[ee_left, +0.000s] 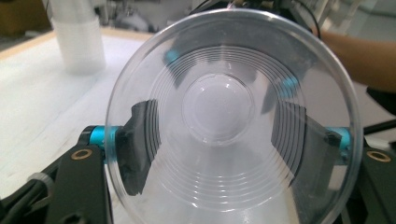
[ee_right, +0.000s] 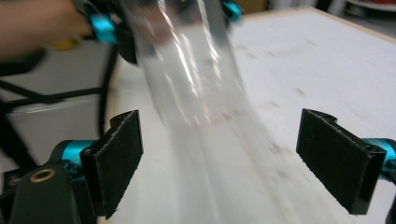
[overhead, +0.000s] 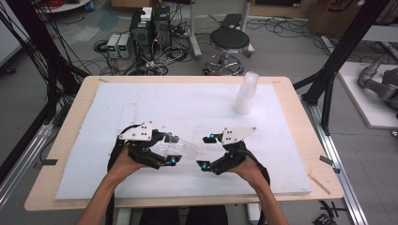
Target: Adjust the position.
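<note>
The cup (overhead: pixel 180 150), clear plastic, lies on its side off the board (overhead: pixel 187 112), clamped in the left gripper (overhead: pixel 162 150), whose jaws press its wall from both sides, its mouth toward that gripper's camera. Just right of the cup the right gripper (overhead: pixel 206 152) faces its base with jaws wide apart and empty. This looks like a handover; next the right jaws likely need to slide around the cup and close gently. Far beyond the cup stands a stack (overhead: pixel 246 93) of cups

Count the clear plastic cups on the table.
2 seen apart: one clear plastic cup held sideways in the left hand-held gripper, and a stack of clear plastic cups upside down at the far right. Cups nested in it can't be counted.
</note>
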A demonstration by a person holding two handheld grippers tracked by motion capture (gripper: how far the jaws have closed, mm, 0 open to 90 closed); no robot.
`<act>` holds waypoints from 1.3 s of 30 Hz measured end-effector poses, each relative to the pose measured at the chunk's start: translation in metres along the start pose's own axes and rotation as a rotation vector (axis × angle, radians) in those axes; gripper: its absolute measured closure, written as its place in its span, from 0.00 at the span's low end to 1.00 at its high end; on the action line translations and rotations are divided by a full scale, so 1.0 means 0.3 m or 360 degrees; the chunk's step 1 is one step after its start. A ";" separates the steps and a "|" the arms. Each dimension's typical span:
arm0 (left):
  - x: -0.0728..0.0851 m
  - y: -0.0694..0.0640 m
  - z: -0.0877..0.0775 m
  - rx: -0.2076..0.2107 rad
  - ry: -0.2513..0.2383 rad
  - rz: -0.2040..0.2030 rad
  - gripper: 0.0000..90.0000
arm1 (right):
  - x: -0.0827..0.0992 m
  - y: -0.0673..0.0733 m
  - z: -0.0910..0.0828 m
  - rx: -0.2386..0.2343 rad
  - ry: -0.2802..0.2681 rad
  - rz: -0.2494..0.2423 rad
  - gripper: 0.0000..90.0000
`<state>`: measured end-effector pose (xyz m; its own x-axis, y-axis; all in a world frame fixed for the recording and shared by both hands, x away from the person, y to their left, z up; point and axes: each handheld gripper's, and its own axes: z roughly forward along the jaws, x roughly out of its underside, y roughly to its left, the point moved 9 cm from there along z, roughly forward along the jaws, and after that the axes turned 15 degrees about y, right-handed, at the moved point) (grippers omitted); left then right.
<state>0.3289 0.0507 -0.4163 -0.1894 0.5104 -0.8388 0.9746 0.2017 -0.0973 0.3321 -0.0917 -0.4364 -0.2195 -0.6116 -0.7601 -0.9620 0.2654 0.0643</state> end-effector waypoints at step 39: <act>-0.033 0.218 0.073 -0.0096 0.1191 0.0143 0.36 | 0.353 -0.177 -0.125 0.0712 0.0051 0.0562 0.17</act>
<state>0.3971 0.0406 -0.4263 -0.1609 0.9541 -0.2526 0.9860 0.1668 0.0019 0.3537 -0.1985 -0.4960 -0.5266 -0.4490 -0.7219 -0.6686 0.7432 0.0254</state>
